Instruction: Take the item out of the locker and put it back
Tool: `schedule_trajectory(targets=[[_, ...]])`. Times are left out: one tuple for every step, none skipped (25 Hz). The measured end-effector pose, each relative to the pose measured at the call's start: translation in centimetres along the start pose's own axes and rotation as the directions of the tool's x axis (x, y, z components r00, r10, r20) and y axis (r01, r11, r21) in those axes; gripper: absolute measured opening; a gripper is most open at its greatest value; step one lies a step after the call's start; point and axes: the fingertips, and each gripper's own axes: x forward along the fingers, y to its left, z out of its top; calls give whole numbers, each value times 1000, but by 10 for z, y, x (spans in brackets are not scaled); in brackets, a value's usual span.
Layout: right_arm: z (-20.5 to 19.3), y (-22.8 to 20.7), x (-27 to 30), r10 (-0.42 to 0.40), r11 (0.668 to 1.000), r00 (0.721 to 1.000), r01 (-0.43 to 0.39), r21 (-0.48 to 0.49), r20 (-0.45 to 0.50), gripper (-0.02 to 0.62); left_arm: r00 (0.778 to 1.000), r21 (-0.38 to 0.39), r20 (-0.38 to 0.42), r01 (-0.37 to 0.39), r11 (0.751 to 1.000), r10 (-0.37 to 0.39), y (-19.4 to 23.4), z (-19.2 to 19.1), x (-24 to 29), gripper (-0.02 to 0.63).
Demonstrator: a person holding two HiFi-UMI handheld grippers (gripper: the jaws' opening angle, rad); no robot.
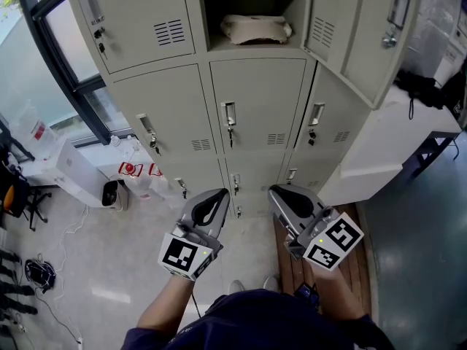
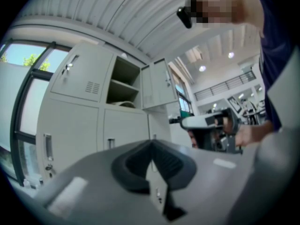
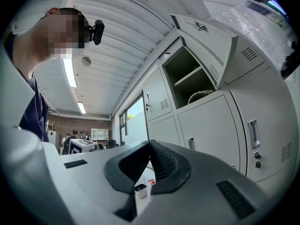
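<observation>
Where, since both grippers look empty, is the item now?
In the head view, the pale crumpled item lies inside the open locker compartment, top centre, directly above a closed locker door.

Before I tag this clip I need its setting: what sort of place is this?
Probably a locker area in an office or workshop building: a bank of grey metal lockers, one compartment open with a pale item inside, beside a tall window.

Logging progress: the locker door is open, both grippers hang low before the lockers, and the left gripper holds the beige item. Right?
No: the left gripper is shut on nothing. The head view shows the beige item lying inside the open locker. The rest stands.
</observation>
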Motion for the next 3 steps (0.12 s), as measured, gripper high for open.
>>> schedule_trajectory(targets=[[0,-2,-1,2,1000,1000,-2,1,-1,8,1000,2,-3,0,1000,0,-1,-1,2,3],[0,-4,-2,3,1000,1000,-3,2,-1,8,1000,4,-6,0,1000,0,-2,-2,4,3],[0,-6,-3,5,1000,1000,-5,3,-2,8,1000,6,-10,0,1000,0,-3,-3,6,3]])
